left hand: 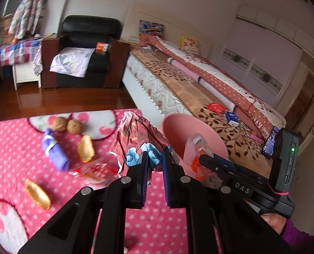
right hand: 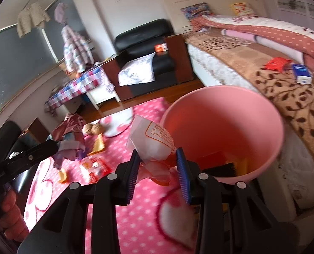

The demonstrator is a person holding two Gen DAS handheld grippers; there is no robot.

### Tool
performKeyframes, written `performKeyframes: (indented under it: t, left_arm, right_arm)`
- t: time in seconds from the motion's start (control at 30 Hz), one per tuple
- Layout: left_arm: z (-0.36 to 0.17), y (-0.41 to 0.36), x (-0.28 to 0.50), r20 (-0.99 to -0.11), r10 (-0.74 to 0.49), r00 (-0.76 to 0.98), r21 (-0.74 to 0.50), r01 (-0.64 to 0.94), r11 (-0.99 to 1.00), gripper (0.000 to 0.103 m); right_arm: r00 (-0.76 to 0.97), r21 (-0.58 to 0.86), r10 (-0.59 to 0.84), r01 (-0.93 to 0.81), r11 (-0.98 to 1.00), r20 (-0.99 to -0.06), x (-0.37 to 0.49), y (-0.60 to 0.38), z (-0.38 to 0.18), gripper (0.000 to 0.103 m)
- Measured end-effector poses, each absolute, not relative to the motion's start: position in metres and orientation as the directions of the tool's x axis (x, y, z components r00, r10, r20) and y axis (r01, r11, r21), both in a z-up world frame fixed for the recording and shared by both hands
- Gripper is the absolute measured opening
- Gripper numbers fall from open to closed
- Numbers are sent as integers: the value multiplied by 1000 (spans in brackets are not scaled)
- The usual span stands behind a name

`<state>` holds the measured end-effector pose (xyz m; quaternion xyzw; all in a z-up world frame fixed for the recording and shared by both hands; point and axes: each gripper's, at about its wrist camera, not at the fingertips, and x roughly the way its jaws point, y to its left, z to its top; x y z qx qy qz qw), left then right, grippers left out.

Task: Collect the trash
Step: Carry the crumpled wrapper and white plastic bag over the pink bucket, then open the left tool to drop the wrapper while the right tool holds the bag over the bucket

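The left gripper has its fingers clenched on a crumpled red wrapper with a blue print, lifted above the pink dotted rug. The right gripper has a white and orange plastic packet between its fingers, clamped at the lower end, at the near rim of the pink bin. On the rug beyond lie a flat red and white packet, two gold wrappers, a purple wrapper and two walnuts. Farther off, a red wrapper and a blue box rest on the bed, beside a black armchair.
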<state>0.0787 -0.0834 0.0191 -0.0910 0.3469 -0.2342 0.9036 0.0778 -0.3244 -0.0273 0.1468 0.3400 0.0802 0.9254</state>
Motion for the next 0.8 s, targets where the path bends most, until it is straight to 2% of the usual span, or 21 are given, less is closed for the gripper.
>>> performKeyframes:
  t: [0.37, 0.8]
  left_arm:
    - [20, -143, 97, -592, -524, 613, -293, 441, 848, 12]
    - [4, -204, 118, -636, -531, 560, -248, 504, 828, 12]
  right_arm:
    - [779, 313, 147, 66, 947, -609, 90, -368, -28, 36]
    - [776, 334, 113, 131, 933, -620, 103, -404, -40, 36]
